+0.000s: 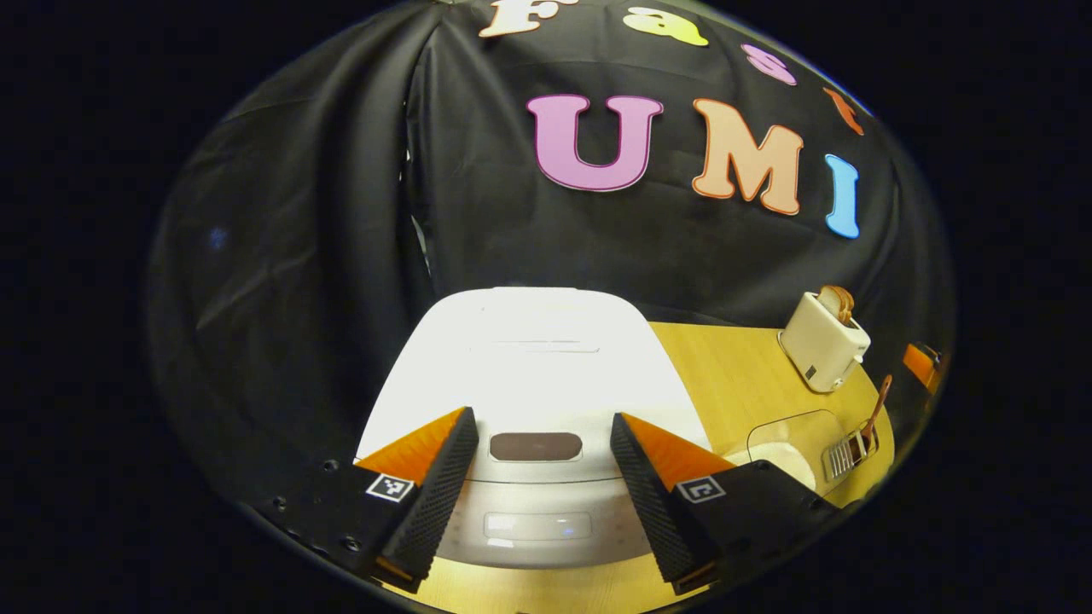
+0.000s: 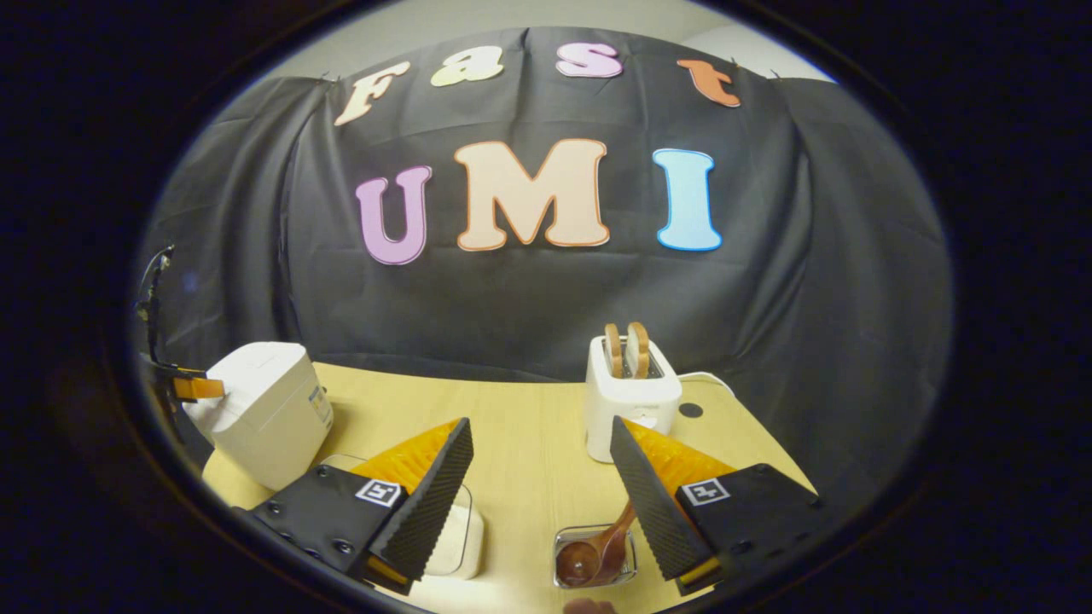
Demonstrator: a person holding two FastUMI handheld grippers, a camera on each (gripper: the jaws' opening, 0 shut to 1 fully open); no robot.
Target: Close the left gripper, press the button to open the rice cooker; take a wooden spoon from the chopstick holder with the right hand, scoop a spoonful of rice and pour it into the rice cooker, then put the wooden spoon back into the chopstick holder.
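In the left gripper view, the left claw (image 1: 543, 439) stands wide open with nothing between its fingers, poised over the front of a white rice cooker (image 1: 520, 358) whose lid is down; the dark oval button (image 1: 536, 446) on the lid's front edge lies in the gap between the two fingers, and a pale panel sits just below it. The cooker rests on a light wooden worktop (image 1: 725, 375). Farther right stand a white toaster (image 1: 823, 341) with bread slices in it, a clear container of rice (image 1: 785, 443), and a metal chopstick holder (image 1: 845, 454) with the wooden spoon (image 1: 877, 409) leaning out of it. In the right gripper view, the right claw (image 2: 542, 442) is likewise spread open and empty above the worktop (image 2: 529, 435). The wooden spoon (image 2: 597, 550) lies in the chopstick holder (image 2: 563, 546) just beside the right-hand finger, bowl toward the camera. The rice container (image 2: 456, 533) sits partly behind the left-hand finger, the closed rice cooker (image 2: 260, 409) stands at the far left with the left claw (image 2: 192, 388) by its edge, and the toaster (image 2: 630, 396) stands behind.
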